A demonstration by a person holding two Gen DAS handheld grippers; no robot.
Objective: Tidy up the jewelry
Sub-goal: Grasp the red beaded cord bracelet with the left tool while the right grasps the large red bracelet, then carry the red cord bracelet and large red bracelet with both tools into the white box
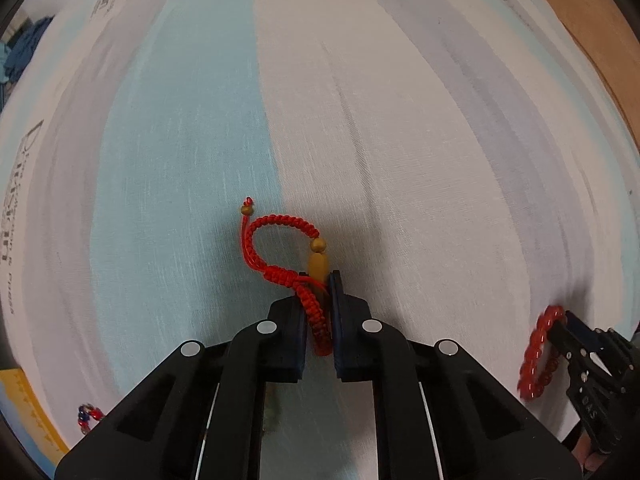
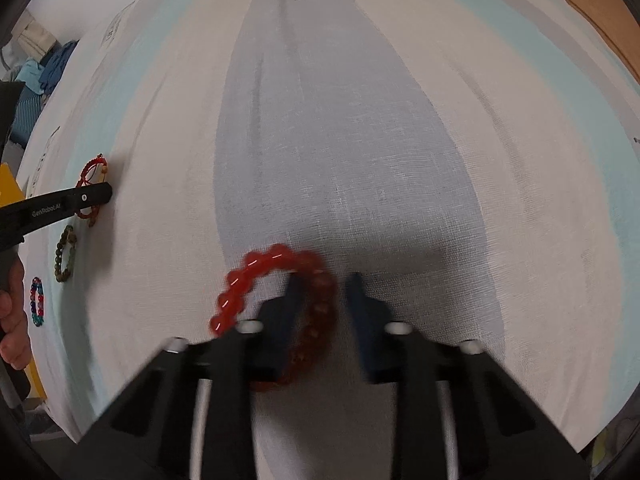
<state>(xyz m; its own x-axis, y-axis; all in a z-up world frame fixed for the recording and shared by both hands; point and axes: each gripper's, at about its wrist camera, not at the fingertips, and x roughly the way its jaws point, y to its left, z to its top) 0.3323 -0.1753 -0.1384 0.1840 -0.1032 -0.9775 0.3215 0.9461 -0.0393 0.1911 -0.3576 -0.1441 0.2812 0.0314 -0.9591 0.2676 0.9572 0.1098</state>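
Our left gripper (image 1: pixel 320 280) has its jaws shut on the red cord bracelet (image 1: pixel 264 224), which is soft and light and is pinched by its braid. Our right gripper (image 2: pixel 325 280) stands astride one side of the red bead bracelet (image 2: pixel 240 280), jaws slightly apart and one pad clear of it. The beads look slick, so we should grip across the strand. Both bracelets lie on the striped cloth (image 2: pixel 320 120) covering the counter, near its front edge.
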